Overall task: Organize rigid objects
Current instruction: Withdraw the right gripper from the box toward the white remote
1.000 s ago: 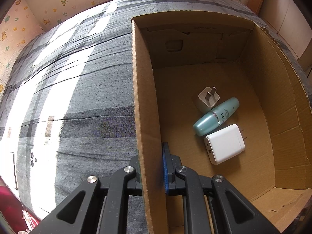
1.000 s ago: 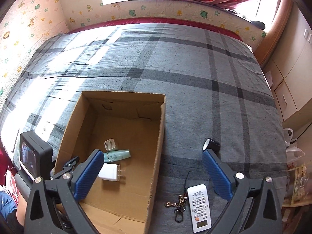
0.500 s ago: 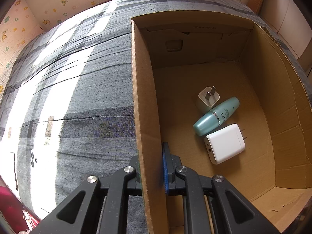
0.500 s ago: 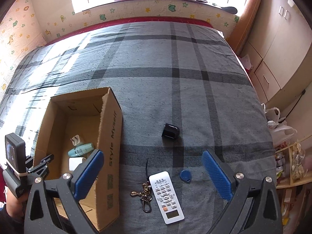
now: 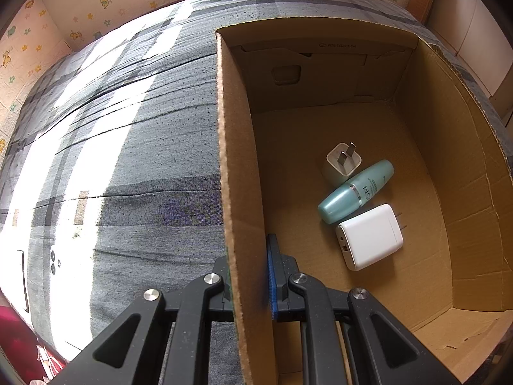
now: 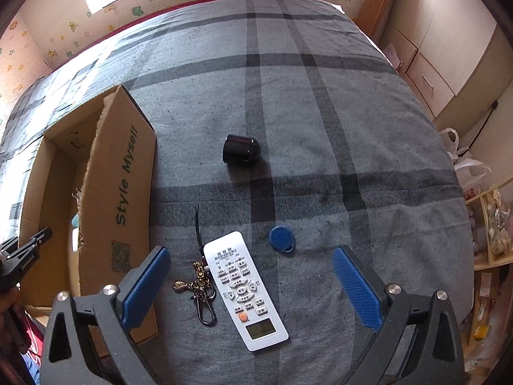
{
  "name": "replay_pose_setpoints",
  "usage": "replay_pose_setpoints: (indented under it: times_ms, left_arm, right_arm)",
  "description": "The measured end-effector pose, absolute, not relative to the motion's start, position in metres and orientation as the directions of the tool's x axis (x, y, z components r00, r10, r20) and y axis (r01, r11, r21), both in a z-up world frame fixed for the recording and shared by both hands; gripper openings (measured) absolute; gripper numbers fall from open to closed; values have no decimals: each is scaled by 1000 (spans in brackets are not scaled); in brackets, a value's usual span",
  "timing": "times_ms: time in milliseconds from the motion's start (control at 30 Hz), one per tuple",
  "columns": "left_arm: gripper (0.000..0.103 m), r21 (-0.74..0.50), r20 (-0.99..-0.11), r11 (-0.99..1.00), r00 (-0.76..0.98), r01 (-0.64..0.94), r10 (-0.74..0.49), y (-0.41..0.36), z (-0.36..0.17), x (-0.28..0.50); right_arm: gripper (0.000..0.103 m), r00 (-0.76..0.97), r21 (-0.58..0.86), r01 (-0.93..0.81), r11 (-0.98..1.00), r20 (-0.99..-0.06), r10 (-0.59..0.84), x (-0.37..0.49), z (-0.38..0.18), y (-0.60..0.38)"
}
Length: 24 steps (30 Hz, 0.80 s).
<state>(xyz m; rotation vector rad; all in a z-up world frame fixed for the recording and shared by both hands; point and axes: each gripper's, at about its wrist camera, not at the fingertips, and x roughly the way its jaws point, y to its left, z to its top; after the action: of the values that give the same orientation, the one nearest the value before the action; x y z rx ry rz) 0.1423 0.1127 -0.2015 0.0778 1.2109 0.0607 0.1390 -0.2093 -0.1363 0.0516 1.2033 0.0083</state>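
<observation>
Box: a cardboard box sits open on the bed; green print on its outer side wall reads "Style Myself", with a QR code below it.
Left gripper: the left gripper has its jaws clamped on the box's side wall, one finger outside and one inside.
Right gripper: the right gripper hangs over the bed with its jaws spread wide and nothing between the blue pads.
In the box: a teal bottle lies on its side, long axis diagonal, cap end toward the near left; its lettering is too small to read. A small white plug with prongs up touches its far side; a larger white charger lies flat at its near side, prongs pointing right.
Remote: a white remote control lies flat just beside the box, long axis running from far left to near right, screen end nearest; its button labels are unreadable.
Around it: a keychain with cord and clasp touches the remote's left edge; a blue key fob lies just right of it; a black cylinder lies on its side farther up the bed.
Bed cover: grey plaid.
</observation>
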Motion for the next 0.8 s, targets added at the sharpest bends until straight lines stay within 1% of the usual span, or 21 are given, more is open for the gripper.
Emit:
replay_pose_setpoints:
  times_ms: [200, 467, 800]
  left_arm:
    - [13, 93, -932, 996, 351, -5, 89, 112, -201, 142]
    - [13, 93, -932, 996, 352, -6, 89, 113, -201, 142]
    - [13, 93, -931, 996, 353, -8, 89, 114, -202, 142]
  right_arm:
    - [103, 316, 44, 43, 998, -948, 29, 129, -176, -214]
    - [103, 283, 46, 39, 998, -959, 33, 122, -212, -216]
    - [102, 249, 46, 11, 999, -968, 42, 118, -230, -209]
